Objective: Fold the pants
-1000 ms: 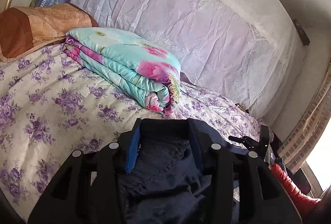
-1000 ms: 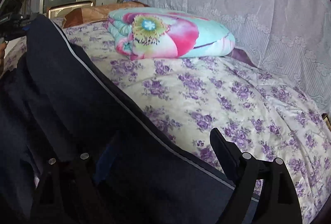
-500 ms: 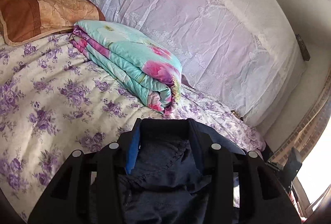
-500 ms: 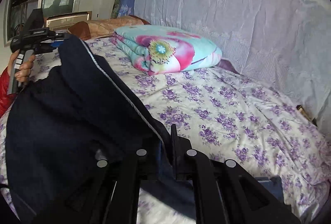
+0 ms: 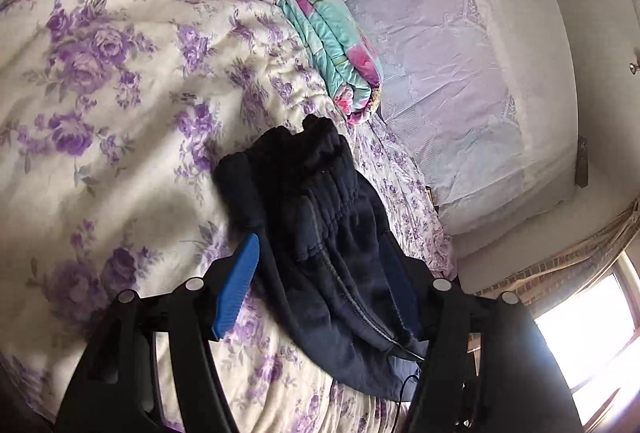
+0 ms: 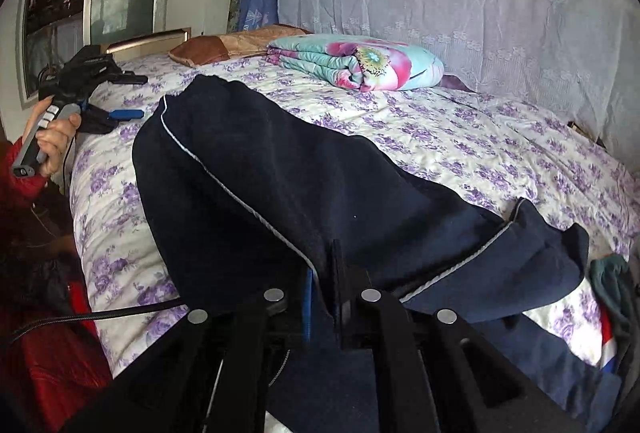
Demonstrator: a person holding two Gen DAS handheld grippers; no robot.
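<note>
Dark navy pants [image 6: 280, 169] with a thin white side stripe lie across the floral bed, waistband end [image 5: 316, 169] toward the folded quilt. My left gripper [image 5: 320, 273] is open, its jaws wide apart over the waistband end, holding nothing; it also shows in the right wrist view [image 6: 116, 105], held off the pants at the bed's left side. My right gripper [image 6: 326, 273] is shut on the pants fabric near the leg end, with cloth pinched between the jaws.
A folded turquoise and pink quilt [image 6: 360, 63] and a brown pillow [image 6: 236, 43] lie at the far side of the bed. A lace-covered headboard [image 6: 460, 13] stands behind. A green cloth [image 6: 612, 281] hangs at the bed's right edge. The floral sheet [image 6: 500, 137] covers the bed.
My left gripper let go of the waistband and opened; the pants dropped flat on the bed. My right gripper closed on the pants and lowered them.
</note>
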